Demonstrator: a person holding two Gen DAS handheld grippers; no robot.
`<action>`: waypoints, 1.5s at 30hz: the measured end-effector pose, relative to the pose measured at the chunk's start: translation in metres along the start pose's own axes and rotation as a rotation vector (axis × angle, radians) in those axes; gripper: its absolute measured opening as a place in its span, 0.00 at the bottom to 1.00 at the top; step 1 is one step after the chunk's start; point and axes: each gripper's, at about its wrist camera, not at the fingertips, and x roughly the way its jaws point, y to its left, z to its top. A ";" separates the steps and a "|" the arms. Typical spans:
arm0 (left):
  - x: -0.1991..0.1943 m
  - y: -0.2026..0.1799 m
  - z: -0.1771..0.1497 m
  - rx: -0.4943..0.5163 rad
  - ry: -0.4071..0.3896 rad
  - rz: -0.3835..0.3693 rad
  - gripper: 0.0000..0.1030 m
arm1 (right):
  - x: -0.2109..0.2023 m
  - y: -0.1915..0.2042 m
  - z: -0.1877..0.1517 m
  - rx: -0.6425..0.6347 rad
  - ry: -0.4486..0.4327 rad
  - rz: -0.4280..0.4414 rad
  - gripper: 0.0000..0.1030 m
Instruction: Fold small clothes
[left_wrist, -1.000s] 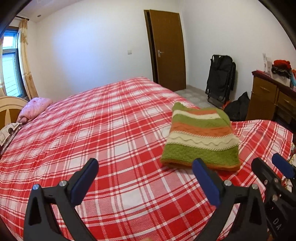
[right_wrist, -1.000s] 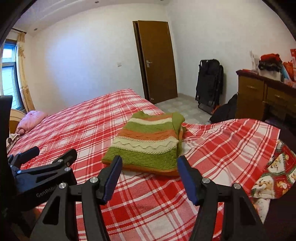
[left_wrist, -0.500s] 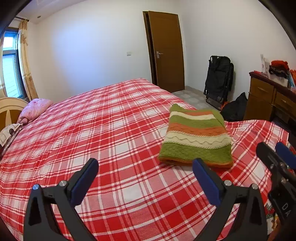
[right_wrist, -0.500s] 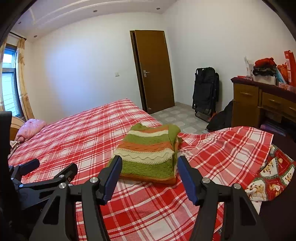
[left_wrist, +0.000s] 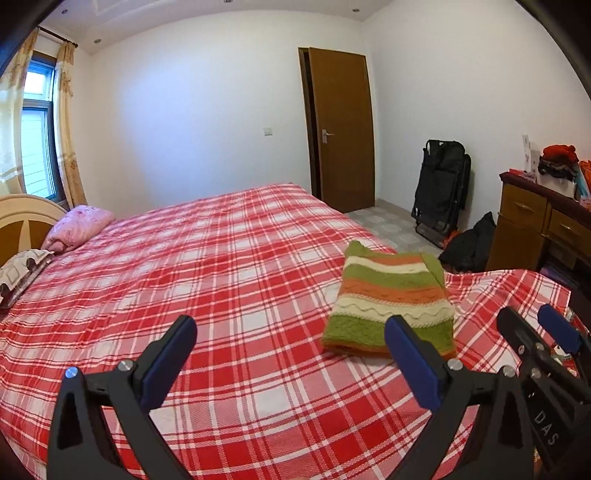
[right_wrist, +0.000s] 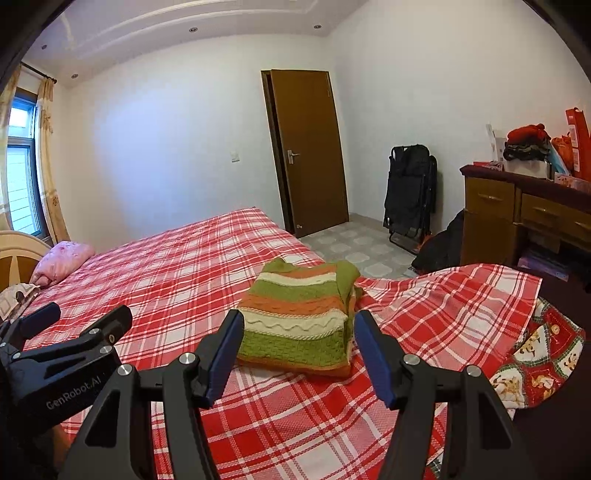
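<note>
A folded knit sweater (left_wrist: 391, 299) (right_wrist: 299, 317) with green, orange and cream stripes lies flat on the red plaid bed (left_wrist: 221, 288) (right_wrist: 177, 266), near its right edge. My left gripper (left_wrist: 291, 332) hovers open above the bed, to the left of the sweater and nearer to me, with nothing between its blue pads. My right gripper (right_wrist: 297, 330) stands open in front of the sweater's near edge, apart from it and holding nothing. Each gripper shows at the edge of the other's view: the right gripper (left_wrist: 535, 332) and the left gripper (right_wrist: 81, 317).
A pink pillow (left_wrist: 79, 227) lies by the headboard (left_wrist: 22, 218) at far left. A Christmas-print cloth (right_wrist: 543, 350) hangs off the bed's right corner. Beyond stand a wooden dresser (right_wrist: 517, 218) with clutter, a black folded chair (right_wrist: 410, 195), a dark bag (left_wrist: 469, 243) and a brown door (right_wrist: 306, 151).
Both grippers have risen and tilted up, so the sweater sits lower in the views and more wall and ceiling show. The sweater has not moved and both grippers stay open.
</note>
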 end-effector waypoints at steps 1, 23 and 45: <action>-0.001 0.000 0.001 0.000 -0.004 0.002 1.00 | -0.002 0.001 0.001 -0.006 -0.008 -0.003 0.61; -0.006 -0.004 0.005 0.024 -0.023 0.013 1.00 | -0.009 0.003 0.005 0.001 -0.027 -0.008 0.62; -0.004 -0.008 0.002 0.042 -0.010 0.014 1.00 | -0.007 0.000 0.003 0.015 -0.011 -0.006 0.62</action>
